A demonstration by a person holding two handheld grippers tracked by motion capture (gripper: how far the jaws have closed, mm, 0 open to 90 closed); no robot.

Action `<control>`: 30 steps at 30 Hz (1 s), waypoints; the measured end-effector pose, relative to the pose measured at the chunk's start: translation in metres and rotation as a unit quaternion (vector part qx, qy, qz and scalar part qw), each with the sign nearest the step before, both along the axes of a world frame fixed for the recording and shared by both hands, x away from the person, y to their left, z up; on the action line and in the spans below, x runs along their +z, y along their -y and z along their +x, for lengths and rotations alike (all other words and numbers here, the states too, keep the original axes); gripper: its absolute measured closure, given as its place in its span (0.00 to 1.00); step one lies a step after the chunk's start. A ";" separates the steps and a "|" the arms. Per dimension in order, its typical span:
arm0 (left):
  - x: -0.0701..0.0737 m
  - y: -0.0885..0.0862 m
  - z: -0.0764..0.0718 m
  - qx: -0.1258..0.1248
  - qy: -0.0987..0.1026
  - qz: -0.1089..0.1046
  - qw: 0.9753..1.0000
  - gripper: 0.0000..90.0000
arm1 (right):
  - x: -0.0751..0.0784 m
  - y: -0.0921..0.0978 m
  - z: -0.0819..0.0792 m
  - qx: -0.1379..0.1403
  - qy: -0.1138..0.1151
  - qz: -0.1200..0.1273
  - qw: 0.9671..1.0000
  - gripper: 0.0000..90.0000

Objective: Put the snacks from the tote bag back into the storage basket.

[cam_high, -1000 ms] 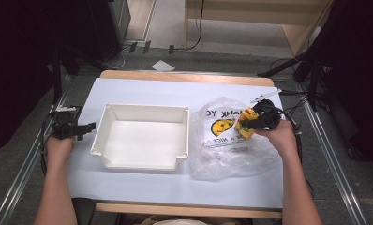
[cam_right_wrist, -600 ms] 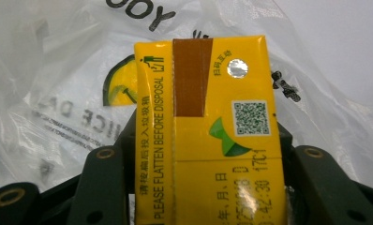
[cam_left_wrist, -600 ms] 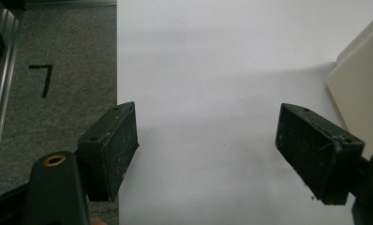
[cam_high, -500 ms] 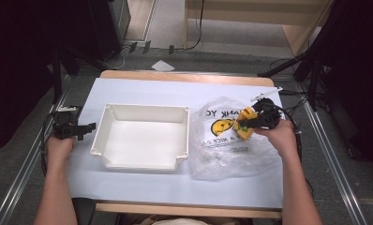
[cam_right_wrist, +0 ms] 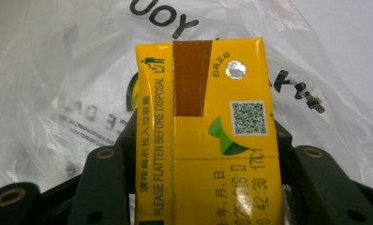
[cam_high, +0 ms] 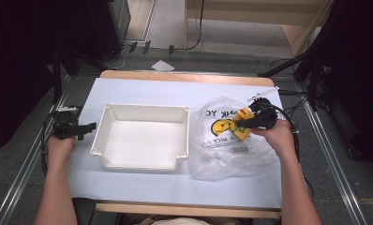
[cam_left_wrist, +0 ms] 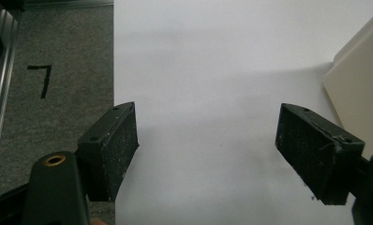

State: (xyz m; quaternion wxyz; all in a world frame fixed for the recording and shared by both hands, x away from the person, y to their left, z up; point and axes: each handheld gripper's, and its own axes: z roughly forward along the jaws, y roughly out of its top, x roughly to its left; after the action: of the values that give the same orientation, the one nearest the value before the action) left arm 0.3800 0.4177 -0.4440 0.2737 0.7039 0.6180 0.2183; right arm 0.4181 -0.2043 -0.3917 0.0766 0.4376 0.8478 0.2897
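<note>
Yellow carton [cam_right_wrist: 205, 136] clamped in right gripper [cam_high: 248, 122] fingers, over plastic bag [cam_high: 231, 145] right of frame, unmoved; left gripper [cam_left_wrist: 208, 150] fingers wide, empty, left of white bin [cam_high: 142, 136], unchanged.

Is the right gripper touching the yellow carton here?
Touching. In the right gripper view, the right gripper has its jaws pressed against both sides of the yellow carton, which stands above the plastic bag.

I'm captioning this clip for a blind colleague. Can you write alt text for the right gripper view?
A yellow drink carton, printed "PLEASE FLATTEN BEFORE DISPOSAL", is clamped between the right gripper's black jaws. Behind it lies a crinkled clear plastic bag with black lettering, on a white table cover.
</note>
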 end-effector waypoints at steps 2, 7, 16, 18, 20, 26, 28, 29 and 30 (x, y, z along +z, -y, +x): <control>0.000 0.000 0.000 -0.002 -0.003 -0.001 1.000 0.25 | 0.001 -0.001 -0.001 0.002 0.000 0.003 1.000 0.57; 0.000 0.000 0.000 -0.002 -0.002 -0.003 1.000 0.25 | 0.004 -0.004 -0.001 0.001 -0.003 0.014 1.000 0.58; -0.003 -0.007 0.004 0.004 0.001 -0.005 1.000 0.25 | 0.001 -0.012 -0.002 0.009 -0.017 0.017 1.000 0.58; -0.003 -0.007 0.006 0.006 0.002 -0.012 1.000 0.25 | 0.001 -0.014 -0.003 0.009 -0.017 0.018 1.000 0.58; -0.003 -0.007 0.006 0.005 0.002 -0.013 1.000 0.25 | 0.003 -0.017 -0.005 0.010 -0.017 0.019 1.000 0.58; -0.003 -0.007 0.005 0.007 0.001 -0.016 1.000 0.25 | 0.009 -0.021 -0.007 0.013 -0.016 0.023 1.000 0.58; -0.003 -0.007 0.004 0.005 0.000 -0.014 1.000 0.25 | 0.010 -0.022 -0.007 0.013 -0.016 0.020 1.000 0.58; -0.002 -0.007 0.002 0.006 -0.004 -0.011 1.000 0.25 | 0.011 -0.025 -0.007 0.015 -0.014 0.020 1.000 0.58; -0.002 -0.007 0.002 0.006 -0.004 -0.011 1.000 0.25 | 0.011 -0.025 -0.007 0.015 -0.014 0.020 1.000 0.58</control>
State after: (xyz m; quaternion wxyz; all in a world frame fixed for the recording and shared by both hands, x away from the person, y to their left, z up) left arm 0.3818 0.4250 -0.4462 0.2776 0.6984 0.6253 0.2102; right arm 0.4110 -0.1793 -0.3804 0.0519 0.4299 0.8495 0.3015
